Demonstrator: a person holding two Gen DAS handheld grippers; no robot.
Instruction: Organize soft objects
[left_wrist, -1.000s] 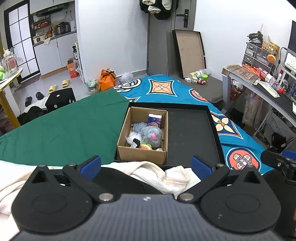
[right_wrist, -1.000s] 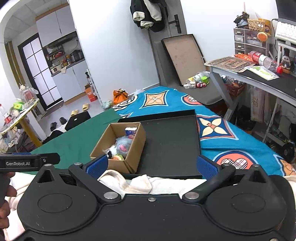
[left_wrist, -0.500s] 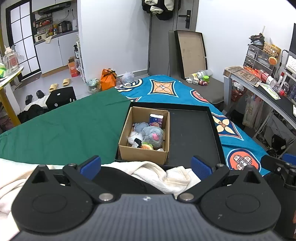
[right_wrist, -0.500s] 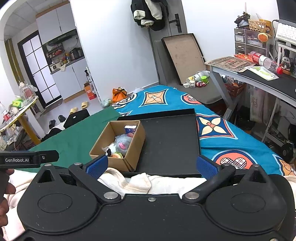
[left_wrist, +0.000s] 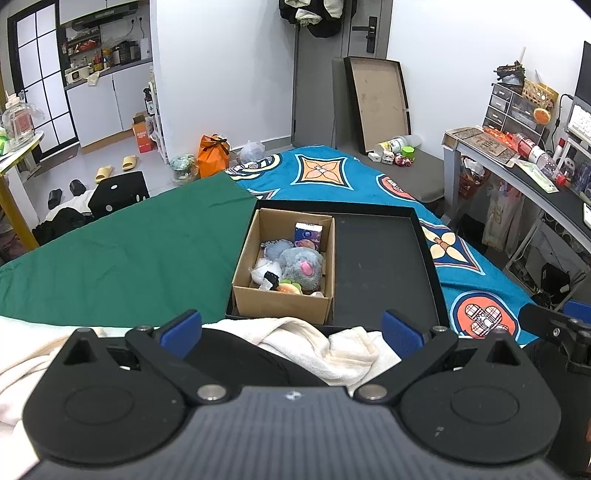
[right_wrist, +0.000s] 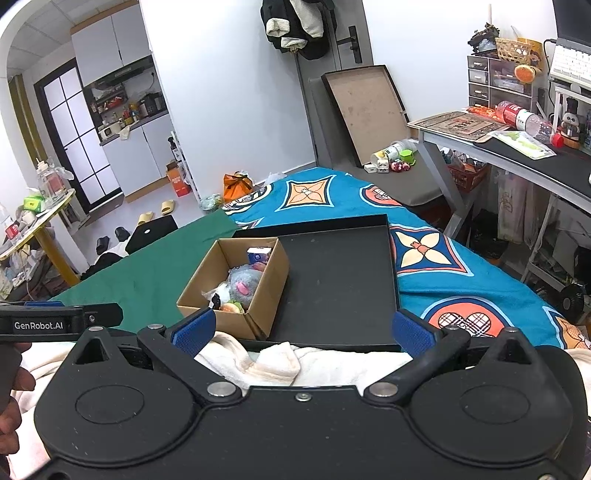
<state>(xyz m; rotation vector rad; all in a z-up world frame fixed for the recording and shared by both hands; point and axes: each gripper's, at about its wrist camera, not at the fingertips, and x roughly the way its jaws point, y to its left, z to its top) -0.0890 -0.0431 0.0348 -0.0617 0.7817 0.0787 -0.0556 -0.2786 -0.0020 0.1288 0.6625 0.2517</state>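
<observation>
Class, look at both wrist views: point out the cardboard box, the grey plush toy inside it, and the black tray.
cardboard box (left_wrist: 282, 304), left wrist view, near outer wall.
grey plush toy (left_wrist: 295, 264), left wrist view, its furry body.
black tray (right_wrist: 332, 288), right wrist view, bare floor.

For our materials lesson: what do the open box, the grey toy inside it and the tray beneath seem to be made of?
Cardboard box: brown corrugated card, matte, with folded flaps.
Grey plush toy: fuzzy synthetic pile, probably stuffed.
Black tray: rigid, matte, thin raised rim; possibly coated card or plastic.
</observation>
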